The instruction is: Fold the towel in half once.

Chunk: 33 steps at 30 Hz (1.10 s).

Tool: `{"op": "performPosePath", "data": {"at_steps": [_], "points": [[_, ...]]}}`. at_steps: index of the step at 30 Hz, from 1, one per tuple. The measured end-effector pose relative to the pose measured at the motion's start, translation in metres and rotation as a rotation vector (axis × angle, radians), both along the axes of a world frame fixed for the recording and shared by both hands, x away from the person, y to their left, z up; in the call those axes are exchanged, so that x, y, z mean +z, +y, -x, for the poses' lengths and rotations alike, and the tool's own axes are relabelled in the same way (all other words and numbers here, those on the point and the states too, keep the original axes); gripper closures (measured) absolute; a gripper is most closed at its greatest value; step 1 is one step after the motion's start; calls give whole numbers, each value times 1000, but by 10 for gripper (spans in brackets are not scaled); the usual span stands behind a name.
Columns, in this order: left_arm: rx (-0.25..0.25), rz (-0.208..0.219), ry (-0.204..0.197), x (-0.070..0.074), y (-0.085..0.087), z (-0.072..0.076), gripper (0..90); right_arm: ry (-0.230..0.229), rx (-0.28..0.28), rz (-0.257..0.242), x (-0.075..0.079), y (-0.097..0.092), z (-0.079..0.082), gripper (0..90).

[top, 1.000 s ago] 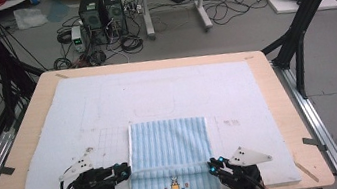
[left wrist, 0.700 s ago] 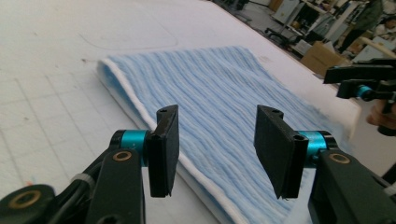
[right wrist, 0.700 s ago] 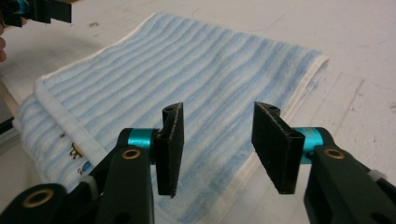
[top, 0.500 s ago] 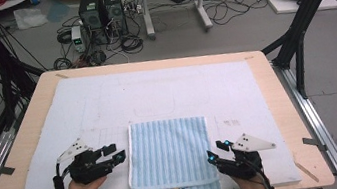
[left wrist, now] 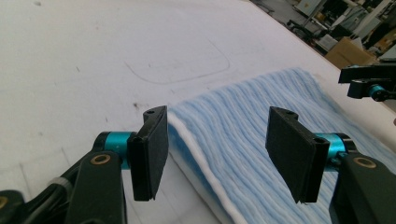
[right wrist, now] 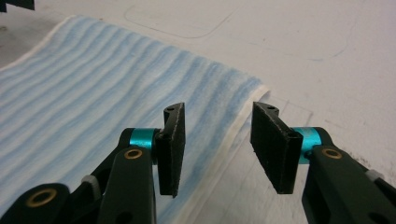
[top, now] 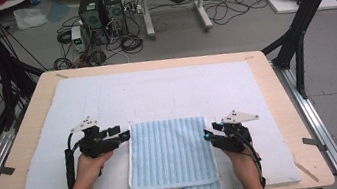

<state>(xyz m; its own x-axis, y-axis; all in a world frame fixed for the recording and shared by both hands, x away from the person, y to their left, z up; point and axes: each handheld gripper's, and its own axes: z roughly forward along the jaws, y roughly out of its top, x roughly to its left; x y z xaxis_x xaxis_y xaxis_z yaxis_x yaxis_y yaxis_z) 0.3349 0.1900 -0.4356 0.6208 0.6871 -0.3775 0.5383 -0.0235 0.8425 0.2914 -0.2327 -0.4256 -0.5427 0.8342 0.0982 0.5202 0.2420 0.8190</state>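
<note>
- High view: the blue striped towel point(top: 172, 159) lies folded on the white mat point(top: 156, 96), at the mat's near edge. The left gripper point(top: 123, 135) hovers by the towel's far left corner, the right gripper point(top: 207, 135) by its far right corner.
- Left gripper view: jaws apart, just been opening, nothing pinched; the towel's point(left wrist: 261, 154) white edge runs beneath them.
- Right gripper view: jaws apart, just been closing slightly, empty above the towel's point(right wrist: 93, 107) corner.
</note>
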Motion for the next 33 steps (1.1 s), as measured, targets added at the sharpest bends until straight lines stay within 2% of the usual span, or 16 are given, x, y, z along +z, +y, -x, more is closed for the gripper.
{"op": "performPosePath", "data": {"at_steps": [2, 4, 6, 9, 11, 12, 14, 17, 19, 23, 28, 30, 31, 32, 33], "points": [[6, -2, -2, 0, -2, -8, 400, 11, -6, 14, -2, 1, -10, 559], [7, -33, 2, 0, -7, -17, 400, 25, -9, 19, -3, 1, -18, 555], [17, -30, 0, -1, -10, -23, 400, 31, -8, 40, -4, 4, -29, 551], [17, -89, 30, -4, -18, -35, 393, 46, -7, 66, -5, 8, -43, 550], [16, -109, 67, -7, -22, -42, 396, 58, -13, 73, -7, 11, -51, 542], [15, -120, 73, -9, -24, -44, 406, 67, -13, 75, -8, 12, -55, 540], [32, -147, 79, -13, -26, -47, 413, 86, -10, 79, -11, 15, -62, 537], [45, -163, 104, -17, -26, -50, 426, 114, -9, 96, -16, 15, -69, 548], [53, -169, 107, -17, -27, -49, 441, 133, -7, 81, -19, 14, -71, 599], [60, -229, 75, -16, -31, -47, 479, 135, 0, 68, -19, 12, -72, 672], [58, -323, 19, -16, -35, -42, 609, 144, 20, 58, -20, 12, -72, 786], [54, -329, 20, -15, -34, -42, 682, 134, 30, 70, -20, 14, -72, 812], [25, -303, 28, -16, -34, -42, 763, 135, 31, 74, -20, 14, -71, 818], [9, -300, 29, -16, -34, -41, 859, 134, 33, 74, -20, 15, -71, 821], [7, -316, 14, -16, -36, -40, 864, 135, 33, 73, -20, 14, -71, 828]]}}
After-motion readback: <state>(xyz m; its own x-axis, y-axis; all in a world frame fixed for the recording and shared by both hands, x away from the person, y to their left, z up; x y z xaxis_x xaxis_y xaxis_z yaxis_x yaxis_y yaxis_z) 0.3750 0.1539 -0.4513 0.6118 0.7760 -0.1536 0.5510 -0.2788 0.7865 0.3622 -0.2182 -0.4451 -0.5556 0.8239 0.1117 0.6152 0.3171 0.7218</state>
